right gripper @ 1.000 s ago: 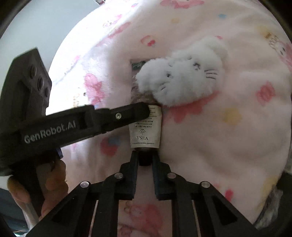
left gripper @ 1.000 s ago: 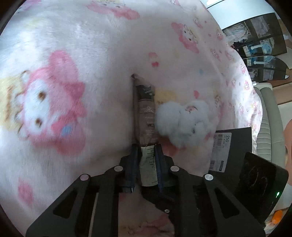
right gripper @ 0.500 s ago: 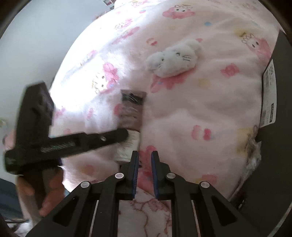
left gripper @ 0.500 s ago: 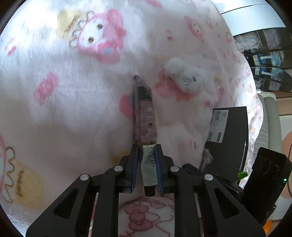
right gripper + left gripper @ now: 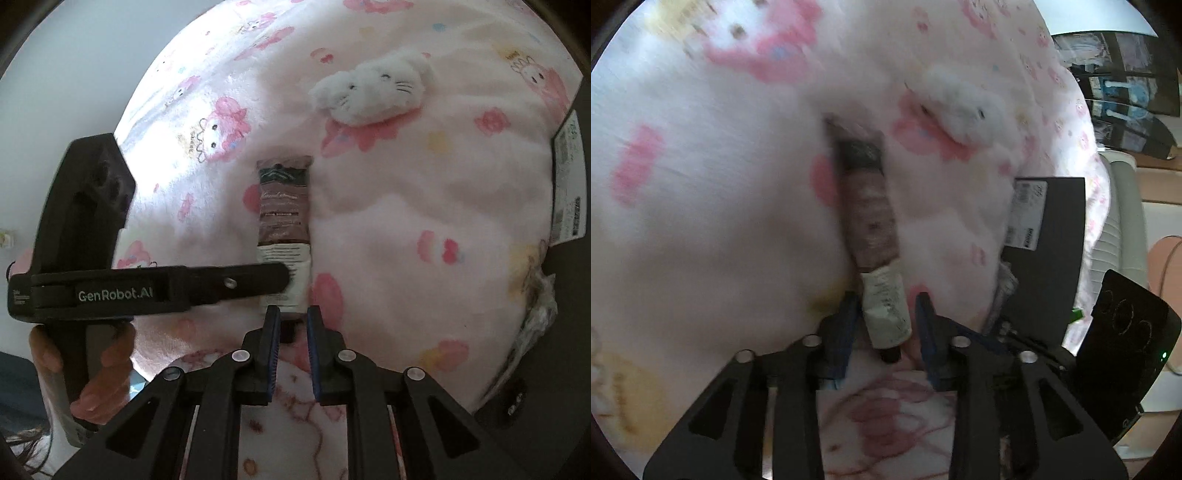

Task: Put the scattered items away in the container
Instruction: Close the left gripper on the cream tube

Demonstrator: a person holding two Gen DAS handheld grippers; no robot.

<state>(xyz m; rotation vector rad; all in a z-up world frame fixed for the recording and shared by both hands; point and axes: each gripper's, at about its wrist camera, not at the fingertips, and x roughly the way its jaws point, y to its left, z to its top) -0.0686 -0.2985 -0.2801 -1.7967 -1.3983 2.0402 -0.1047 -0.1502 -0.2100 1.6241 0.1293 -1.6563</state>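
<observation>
Your left tool has just let go: half a second ago its fingers pinched the white end of the tube, and now they stand spread, with a gap on each side of it. The tube lies along the pink blanket at the centre of both views, its cap toward you. Your right tool sat pressed nearly together then; now it is parted a little, astride the cap, touching nothing that you can see. So the tube looks to be changing tools, and nothing is gripped. The white plush cat lies apart, up and right of the tube. The black container stands at the right edge; inside it you can make out only some crinkled wrapping near its rim.
</observation>
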